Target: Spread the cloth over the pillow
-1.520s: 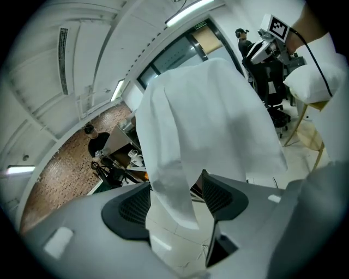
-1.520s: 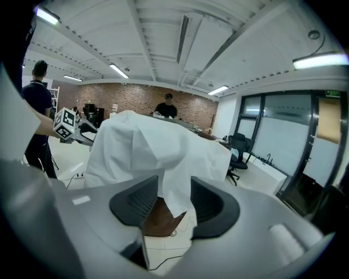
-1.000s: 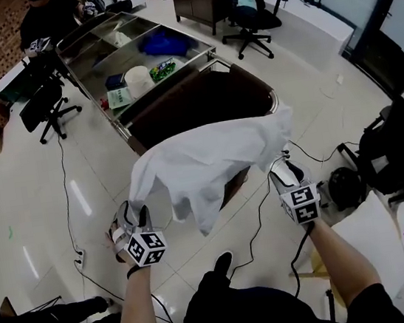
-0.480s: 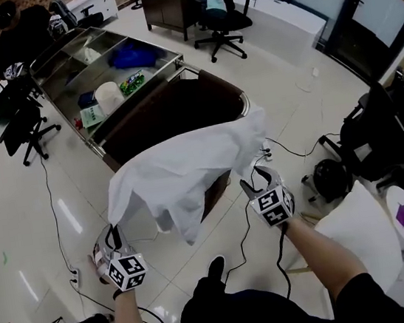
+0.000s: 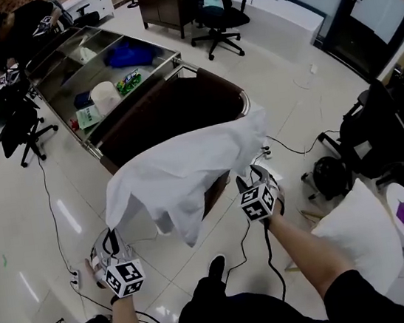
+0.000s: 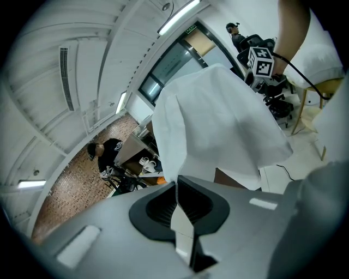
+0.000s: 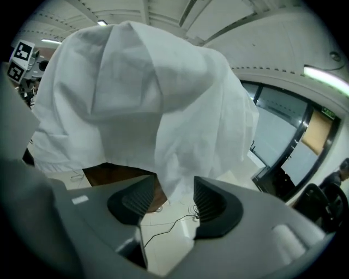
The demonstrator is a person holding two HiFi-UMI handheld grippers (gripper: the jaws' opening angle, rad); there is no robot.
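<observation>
Loosely, right hand-held gripper around cloth

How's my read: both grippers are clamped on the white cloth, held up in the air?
Not both. Only the left gripper is clamped on the cloth. The right gripper view shows the right gripper with jaws apart, cloth hanging loose between them. The cloth is up in the air.

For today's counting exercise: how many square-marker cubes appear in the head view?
2. One cube is at the bottom left, below the left corner of the cloth. The other is right of centre, just under the cloth's right edge. None looks hidden.
</observation>
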